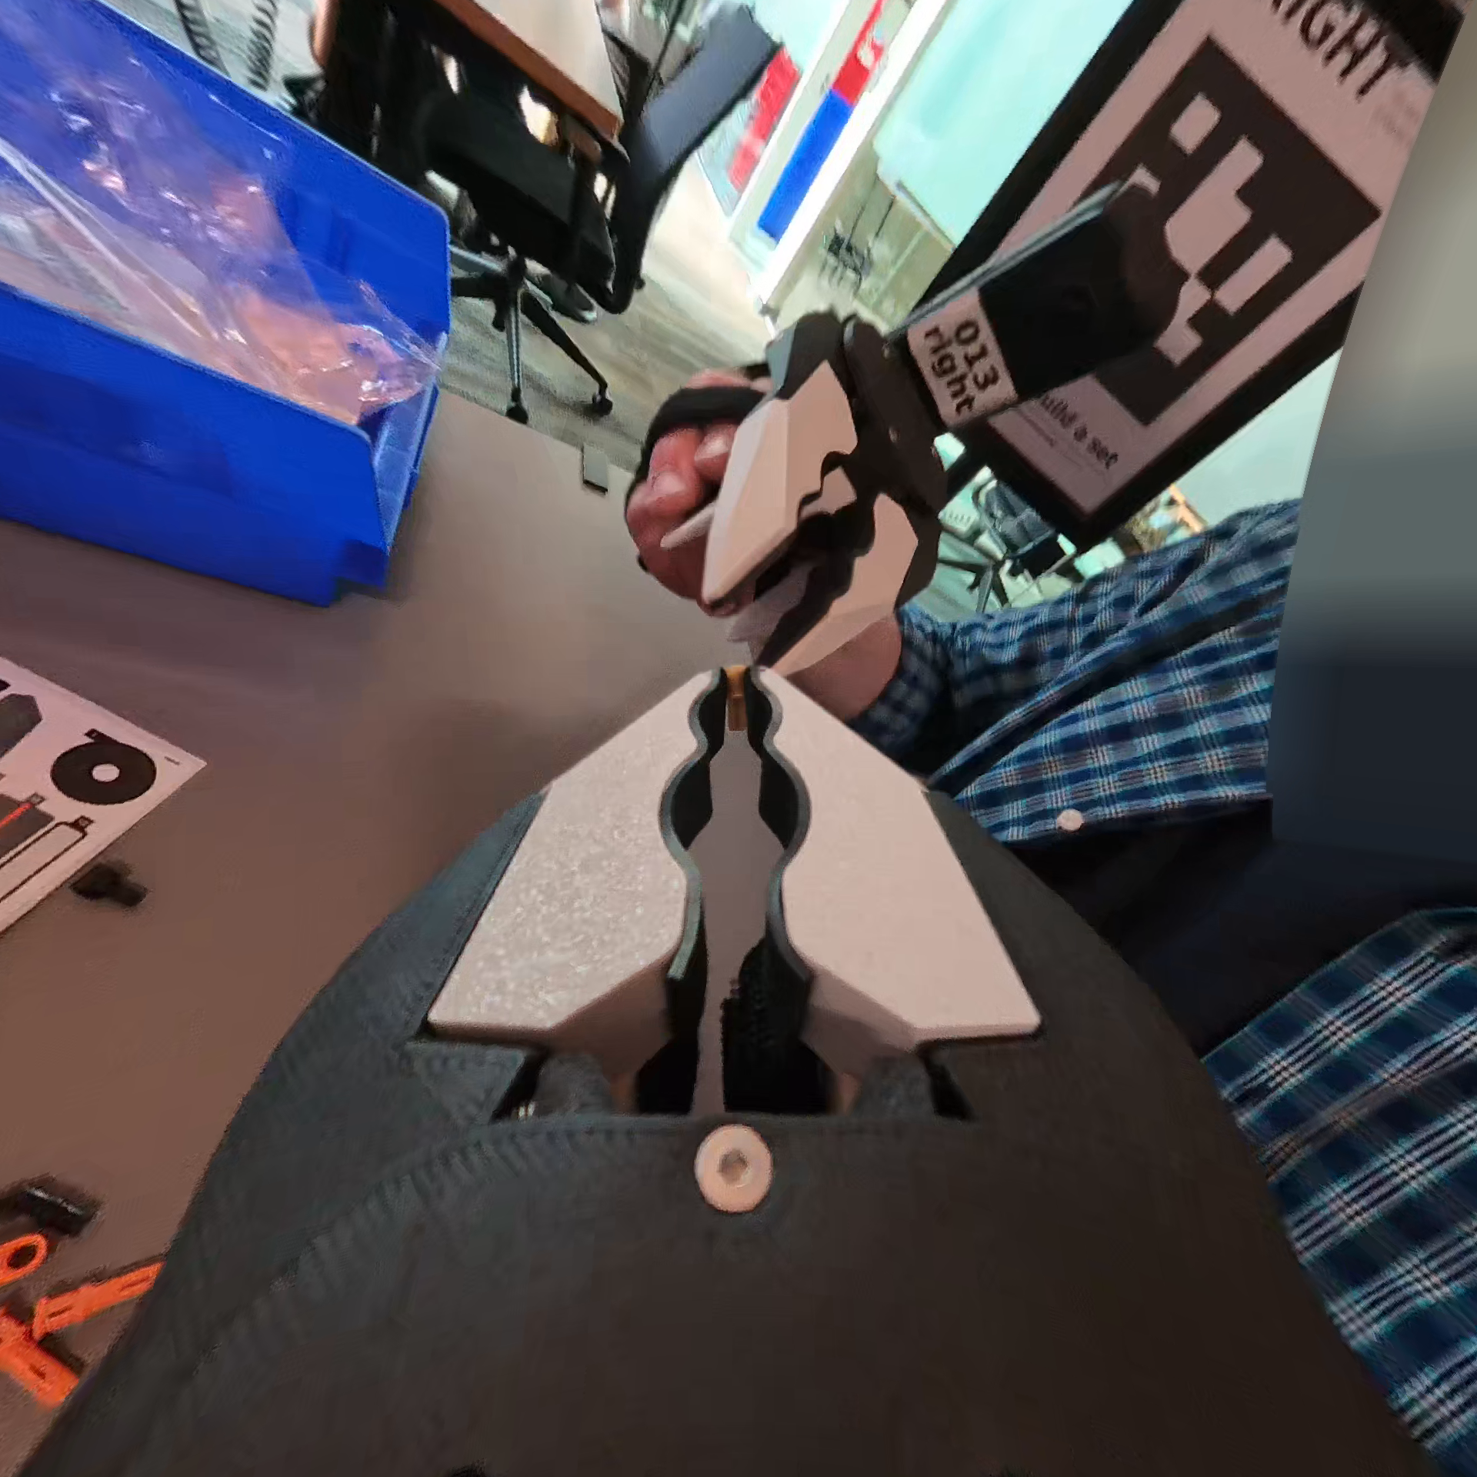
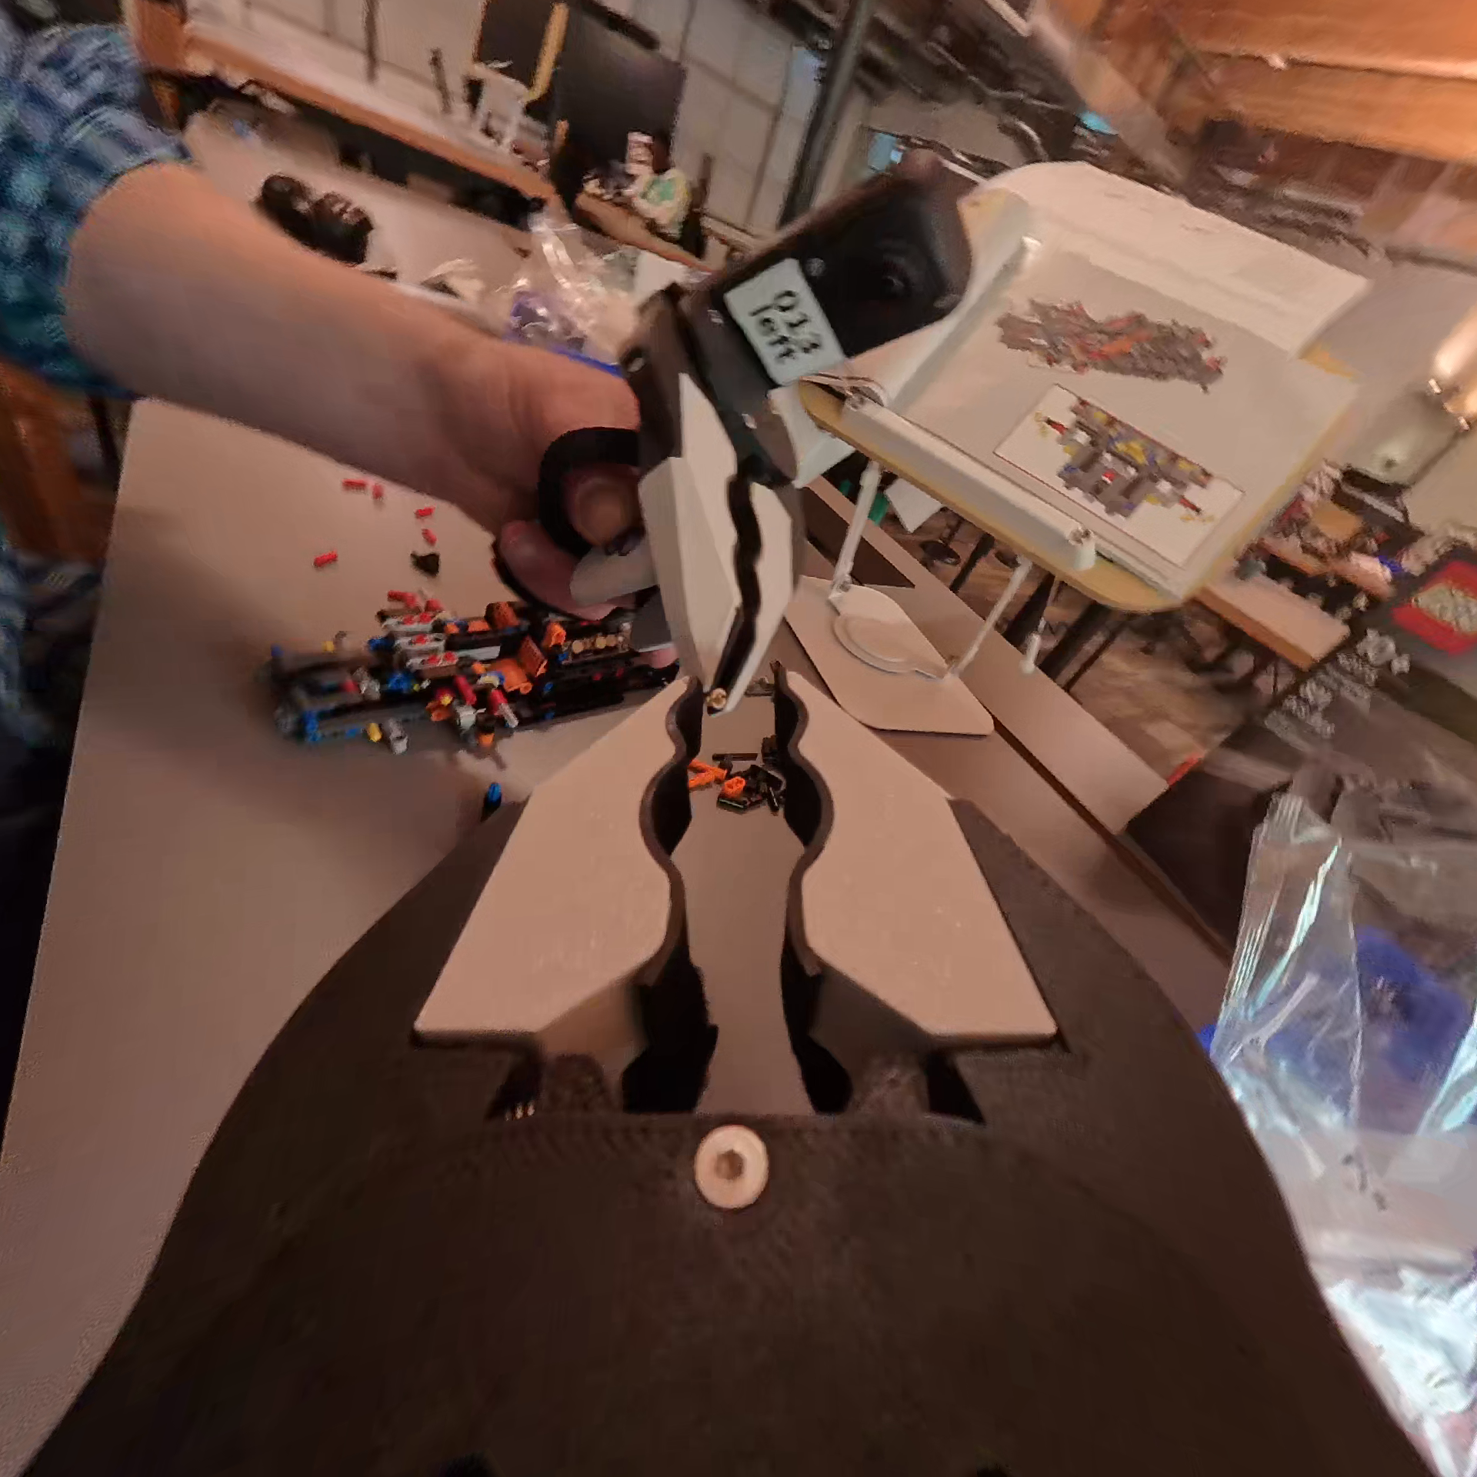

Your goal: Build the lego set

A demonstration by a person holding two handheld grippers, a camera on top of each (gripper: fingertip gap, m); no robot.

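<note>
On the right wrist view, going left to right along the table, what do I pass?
Scattered red pieces → half-built lego model → left gripper pinching a small tan peg → instruction booklet on its white stand → clear plastic bags.

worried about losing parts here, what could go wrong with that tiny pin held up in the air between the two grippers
1. The left gripper pinches the small tan pin only at its fingertips, above the table; a slip could drop it.
2. The right gripper is open and very near; a bump could knock the pin loose.
3. A dropped pin could land among the loose pieces and be hard to find.
</note>
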